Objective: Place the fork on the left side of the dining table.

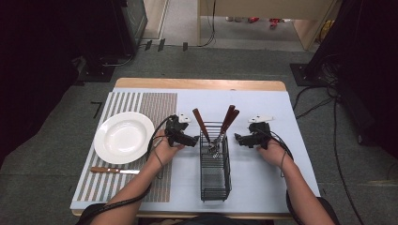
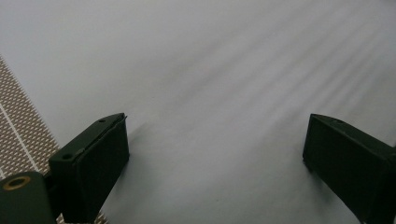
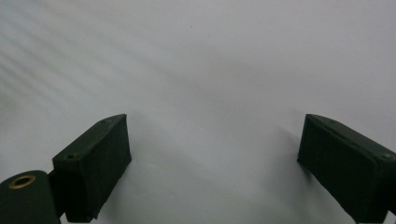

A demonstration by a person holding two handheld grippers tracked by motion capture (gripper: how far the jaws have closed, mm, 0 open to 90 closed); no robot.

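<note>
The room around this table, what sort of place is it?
Probably a lab or workshop set up for recording, not a dining room: a table on grey carpet, loose cables on the floor, and dark equipment stands beside it.

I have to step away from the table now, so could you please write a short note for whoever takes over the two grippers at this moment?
Left gripper: jaws open, nothing between them, over the pale blue-grey table mat, just left of the black wire cutlery basket.
Right gripper: jaws open, empty, just right of the basket.
Basket: lies in the middle of the mat and holds three wooden-handled cutlery pieces.
On the striped placemat: a white round plate, with a wooden-handled knife below it.
Done: knife laid by the plate.
Left, probably: take the remaining pieces from the basket and set them beside the plate.
</note>
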